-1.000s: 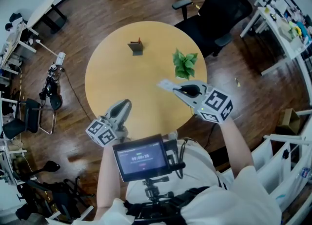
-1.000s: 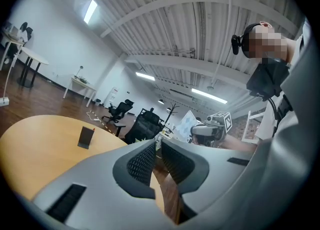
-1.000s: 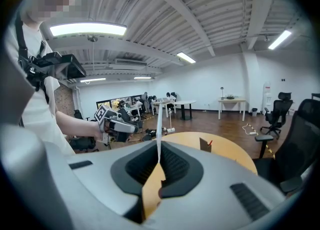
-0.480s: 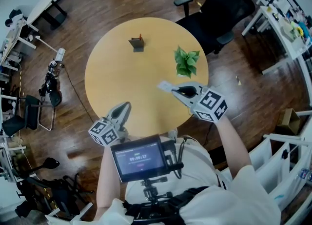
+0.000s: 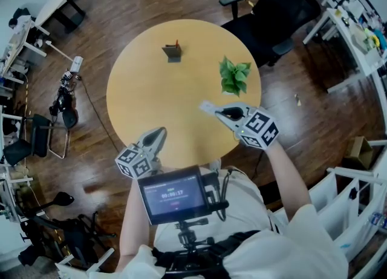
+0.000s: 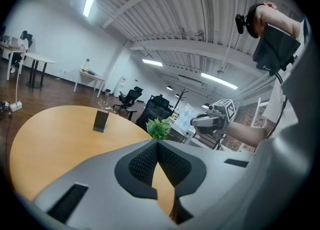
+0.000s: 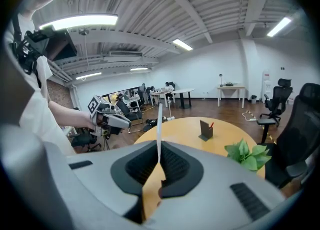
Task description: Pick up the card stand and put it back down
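The card stand (image 5: 173,53) sits on the round bench (image 5: 145,102) in the upper middle of the head view, well apart from both grippers. It is a small dark grey slab. In the left gripper view (image 6: 101,120) it shows as an upright rectangle, taller than wide, with its flat face toward the camera. In the right gripper view it leans slightly. A thin red piece (image 7: 211,123) sticks up at its top edge; what it is cannot be made out. The stand's base and any card in it are too small to read.

The right gripper (image 5: 216,112), at centre right of the head view, has its jaws clenched on a thin white card (image 7: 158,119). That card shows edge-on in its own view, as a pale sliver rising from between the ribbed black pads. The left gripper (image 5: 158,132), lower left of centre, has its jaws pressed together with nothing between them.

The bench top is smooth, pale wood. A small leafy green plant (image 5: 234,76) stands on it, right of the stand. A black office chair (image 5: 272,11) sits beyond the bench at upper right, on a dark plank floor (image 5: 91,138). A chest-mounted screen (image 5: 173,194) hides the near bench edge at the bottom.
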